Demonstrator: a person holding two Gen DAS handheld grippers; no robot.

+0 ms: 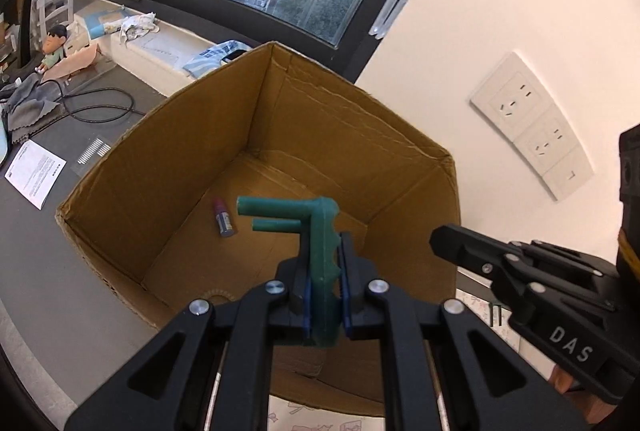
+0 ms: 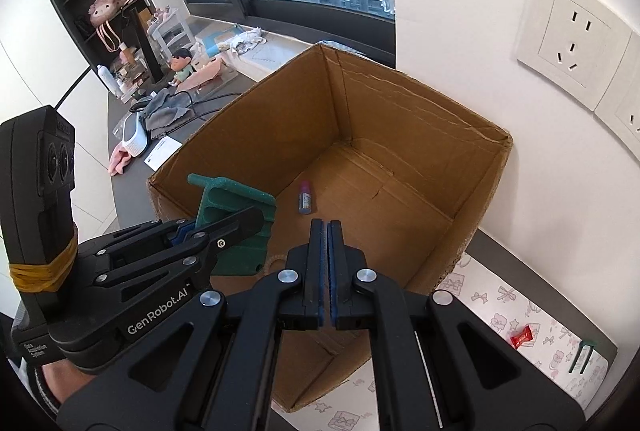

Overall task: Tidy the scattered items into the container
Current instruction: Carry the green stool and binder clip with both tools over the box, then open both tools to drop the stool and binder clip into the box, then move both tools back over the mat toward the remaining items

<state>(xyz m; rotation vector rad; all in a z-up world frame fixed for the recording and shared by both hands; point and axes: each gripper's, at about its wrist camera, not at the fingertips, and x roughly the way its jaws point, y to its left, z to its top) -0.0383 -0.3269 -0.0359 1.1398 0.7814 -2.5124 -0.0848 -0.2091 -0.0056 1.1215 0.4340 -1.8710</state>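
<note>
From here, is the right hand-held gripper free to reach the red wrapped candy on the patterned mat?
Probably yes: the right hand-held gripper is shut and empty, and the red wrapped candy lies uncovered on the patterned mat, outside the cardboard box.

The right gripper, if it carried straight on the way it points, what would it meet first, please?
Probably the brown cardboard box: the shut right gripper aims over its near rim towards the floor, close to the small purple-capped tube. Depth is unclear.
</note>
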